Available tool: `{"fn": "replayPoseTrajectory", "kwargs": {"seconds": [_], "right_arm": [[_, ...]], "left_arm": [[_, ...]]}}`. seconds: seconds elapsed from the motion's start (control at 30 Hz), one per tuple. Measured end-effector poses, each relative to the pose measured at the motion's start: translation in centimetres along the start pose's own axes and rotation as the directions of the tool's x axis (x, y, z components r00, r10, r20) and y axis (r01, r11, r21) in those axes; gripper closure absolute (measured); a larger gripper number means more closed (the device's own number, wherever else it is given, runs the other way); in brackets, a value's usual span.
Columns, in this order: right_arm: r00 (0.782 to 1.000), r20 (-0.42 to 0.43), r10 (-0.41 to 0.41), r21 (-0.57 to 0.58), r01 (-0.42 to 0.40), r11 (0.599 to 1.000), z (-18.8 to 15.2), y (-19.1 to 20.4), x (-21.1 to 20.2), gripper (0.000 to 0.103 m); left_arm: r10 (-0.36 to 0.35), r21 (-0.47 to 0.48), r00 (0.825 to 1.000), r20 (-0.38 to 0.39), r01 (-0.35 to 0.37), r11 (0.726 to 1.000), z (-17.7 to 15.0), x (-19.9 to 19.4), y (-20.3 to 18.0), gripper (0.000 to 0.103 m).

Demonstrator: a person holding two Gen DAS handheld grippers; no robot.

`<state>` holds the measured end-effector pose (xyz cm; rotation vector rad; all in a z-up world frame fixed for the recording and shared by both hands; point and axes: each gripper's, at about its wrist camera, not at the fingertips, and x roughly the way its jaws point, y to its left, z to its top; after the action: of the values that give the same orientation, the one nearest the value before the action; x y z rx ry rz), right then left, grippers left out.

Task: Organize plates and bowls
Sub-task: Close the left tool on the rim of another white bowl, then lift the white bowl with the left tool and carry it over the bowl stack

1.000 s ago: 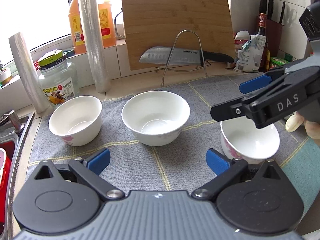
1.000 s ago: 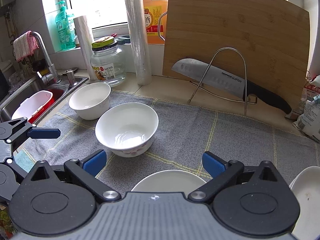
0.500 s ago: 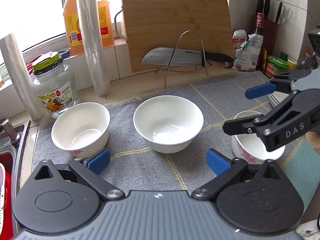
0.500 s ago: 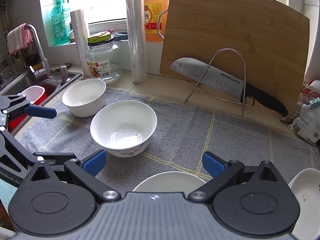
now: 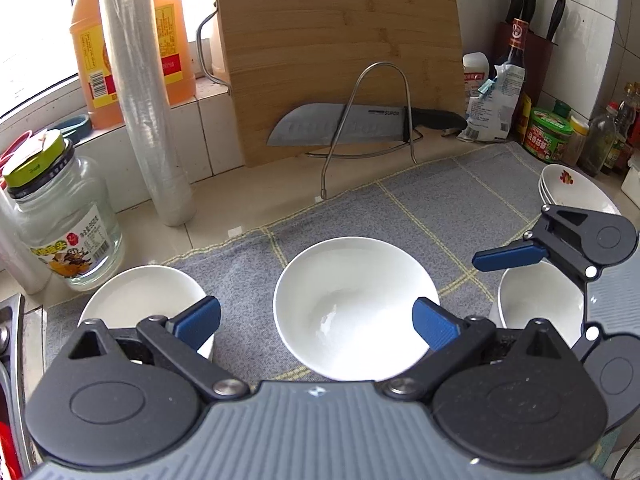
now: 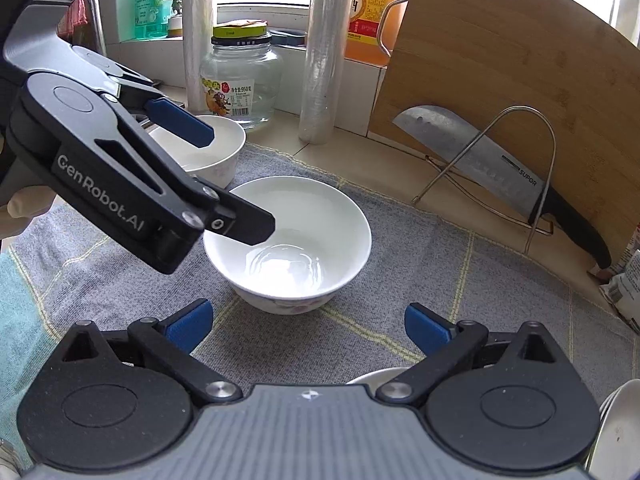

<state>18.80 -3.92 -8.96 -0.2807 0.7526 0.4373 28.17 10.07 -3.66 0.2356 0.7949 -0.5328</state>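
You're barely started — three bowls, left bowl (image 5: 136, 300), middle bowl (image 5: 356, 304) and right bowl (image 5: 540, 300), sit apart, unstacked, on the worktop's grey mat (image 5: 432, 204), and your left gripper (image 5: 316, 320) and right gripper (image 6: 306, 322) hover with jaws wide open, holding nothing.

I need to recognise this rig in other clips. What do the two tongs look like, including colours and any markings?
Both the left tongs and right tongs have matte black linkage arms with round pivot housings and silver rivets, blue pads on the fingertips, and a ribbed grey body. White "GenRobot.AI" lettering runs along a left arm in the right wrist view.
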Motion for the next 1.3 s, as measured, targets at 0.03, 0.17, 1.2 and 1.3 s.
{"fn": "replayPoseTrajectory", "kwargs": {"seconds": [0.03, 0.17, 1.2, 1.3], "right_arm": [[1.000, -0.003, 0.002, -0.002, -0.002, 1.000, 0.1, 0.0, 0.3, 0.000], [1.000, -0.015, 0.015, -0.004, -0.016, 1.000, 0.5, -0.2, 1.5, 0.000], [0.998, -0.019, 0.052, -0.065, -0.053, 0.996, 1.6, 0.7, 3.4, 0.012], [0.998, -0.023, 0.051, -0.063, -0.052, 0.997, 1.6, 0.7, 3.3, 0.012]], "left_arm": [[-0.011, 0.004, 1.000, -0.004, 0.011, 1.000, 0.2, 0.5, 0.0, 0.002], [-0.030, 0.014, 0.999, -0.035, 0.031, 0.999, 0.7, 2.1, 0.2, 0.004], [-0.143, 0.010, 0.980, -0.141, 0.146, 0.989, 1.8, 5.2, 0.6, 0.019], [-0.149, 0.002, 0.979, -0.141, 0.151, 0.989, 1.9, 5.2, 0.7, 0.019]]}}
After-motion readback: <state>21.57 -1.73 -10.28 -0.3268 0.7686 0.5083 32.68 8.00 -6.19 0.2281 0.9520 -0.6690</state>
